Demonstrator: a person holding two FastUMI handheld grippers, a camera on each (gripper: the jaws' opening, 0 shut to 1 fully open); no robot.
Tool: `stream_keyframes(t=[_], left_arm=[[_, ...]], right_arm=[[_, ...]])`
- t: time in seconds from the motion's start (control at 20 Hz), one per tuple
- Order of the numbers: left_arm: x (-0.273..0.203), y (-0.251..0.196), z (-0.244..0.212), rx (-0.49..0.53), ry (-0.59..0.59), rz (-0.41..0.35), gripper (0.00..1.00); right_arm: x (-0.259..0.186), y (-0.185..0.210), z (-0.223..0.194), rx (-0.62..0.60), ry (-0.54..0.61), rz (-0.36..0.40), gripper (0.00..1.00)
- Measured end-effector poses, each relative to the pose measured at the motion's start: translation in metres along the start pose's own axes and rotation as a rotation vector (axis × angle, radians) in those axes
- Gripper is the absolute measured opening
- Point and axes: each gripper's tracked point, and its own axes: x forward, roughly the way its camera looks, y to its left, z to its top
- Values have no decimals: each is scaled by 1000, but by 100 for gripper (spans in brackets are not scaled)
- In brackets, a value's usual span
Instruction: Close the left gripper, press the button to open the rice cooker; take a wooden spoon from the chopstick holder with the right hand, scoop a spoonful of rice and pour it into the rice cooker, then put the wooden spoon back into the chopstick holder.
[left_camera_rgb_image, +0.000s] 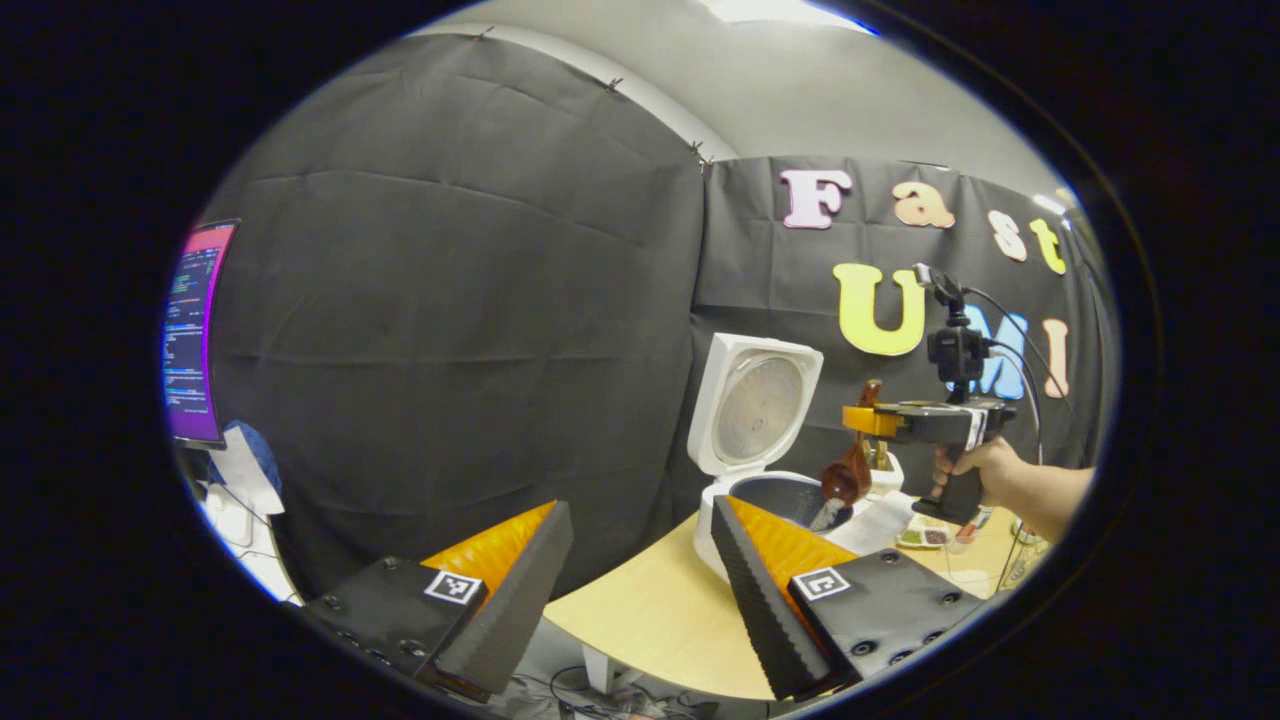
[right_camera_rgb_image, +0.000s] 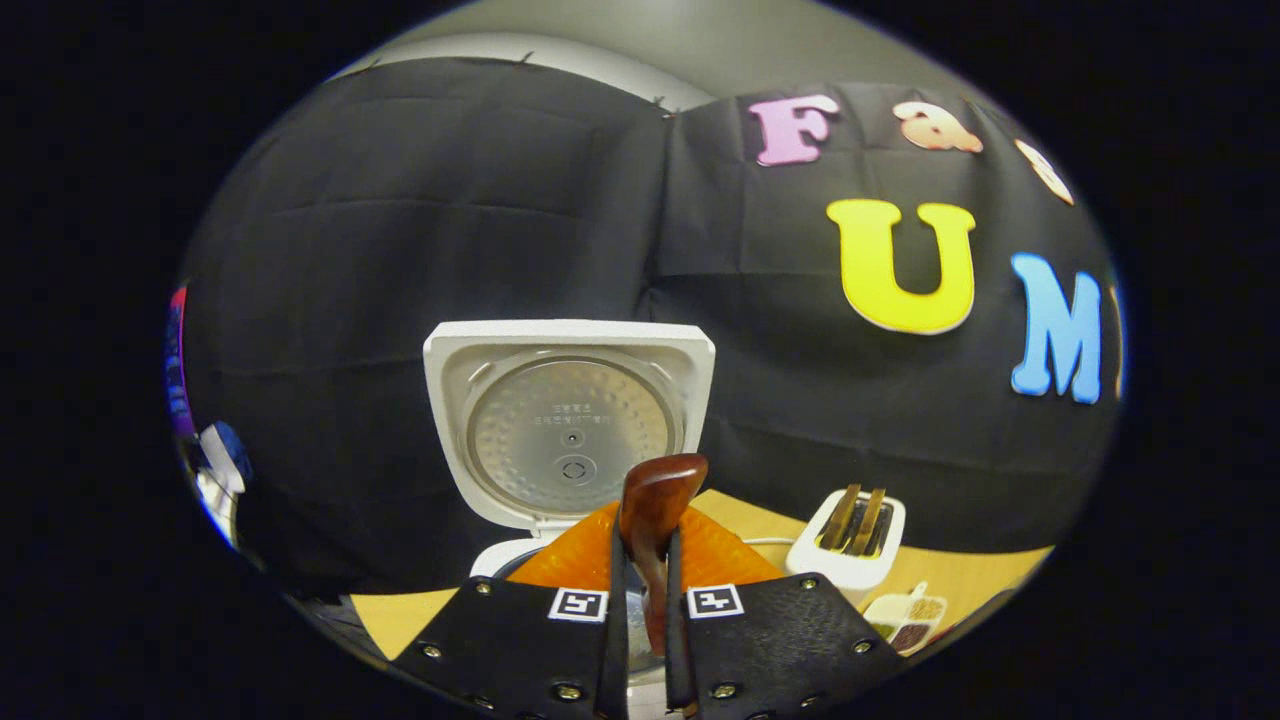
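Right gripper (right_camera_rgb_image: 640, 620) clamped on reddish-brown wooden spoon (left_camera_rgb_image: 848, 478), tipping white rice into open white rice cooker (left_camera_rgb_image: 745, 410). Left gripper (left_camera_rgb_image: 640, 590) spread open, idle. Best kept tilted over the pot's middle until emptied.

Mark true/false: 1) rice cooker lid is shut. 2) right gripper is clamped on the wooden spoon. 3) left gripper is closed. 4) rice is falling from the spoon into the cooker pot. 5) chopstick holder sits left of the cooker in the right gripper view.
1) False. The rice cooker lid stands open, its inner plate showing.
2) True. The right gripper pinches the wooden spoon handle between both fingers.
3) False. The left gripper is open, nothing between its fingers.
4) True. In the left gripper view, rice spills off the tipped spoon bowl over the pot.
5) False. The chopstick holder stands to the cooker's right there.
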Motion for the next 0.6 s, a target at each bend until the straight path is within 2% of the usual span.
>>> stream_keyframes(t=[0.1, 0.2, 0.3, 0.45, 0.6], left_arm=[[1, 0, -1, -5, 3, 0, 99], [1, 0, -1, -7, 0, -1, 99], [1, -2, 0, -3, -5, -7, 99], [1, -2, 3, 5, -17, -12, 99], [-1, -5, 6, -5, -25, -23, 99]], right_arm=[[1, 4, 3, -91, -15, 6, 14], [2, 10, -1, -77, -10, 22, 15], [0, 9, -5, 12, 17, 41, 15], [-5, 1, -2, 213, 15, 51, 14], [-18, -20, 2, 386, 12, 7, 14]])
